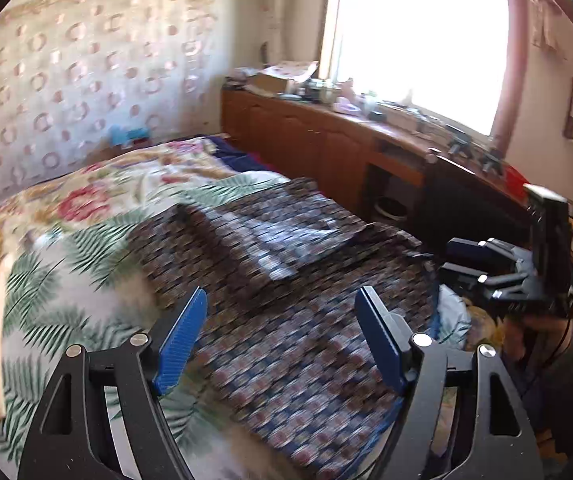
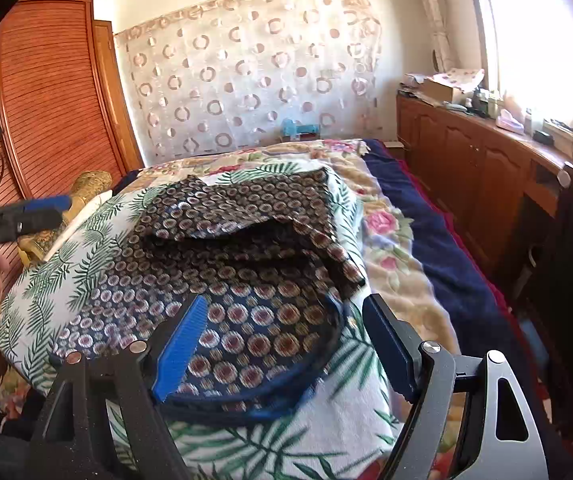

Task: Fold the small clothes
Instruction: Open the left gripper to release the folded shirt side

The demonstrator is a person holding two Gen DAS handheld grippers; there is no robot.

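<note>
I count one garment (image 2: pixel 246 280): a thin, dark printed piece covered in small maroon and cream circles, edged with navy binding that curves round its near hem. It lies in the middle of both views, its far part doubled over itself into a soft, creased layer, on one white cloth (image 2: pixel 98 248) printed with green fern fronds. Under that I see one fluffy blanket (image 2: pixel 390 240) with pink roses, and one plain navy blanket (image 2: pixel 418 208) along the right of the right wrist view.

I hold two grippers. My left gripper (image 1: pixel 282 336) has its two ribbed blue fingers (image 1: pixel 180 340) spread wide above the garment, with nothing pinched between them; that view is smeared. My right gripper (image 2: pixel 284 344) also stands wide, its two blue pads on either side of the bound hem, low over it, gripping nothing.

Upper centre hangs one sheer curtain (image 2: pixel 246 72) with ring shapes; at left stands one slatted wooden wardrobe (image 2: pixel 46 92).
</note>
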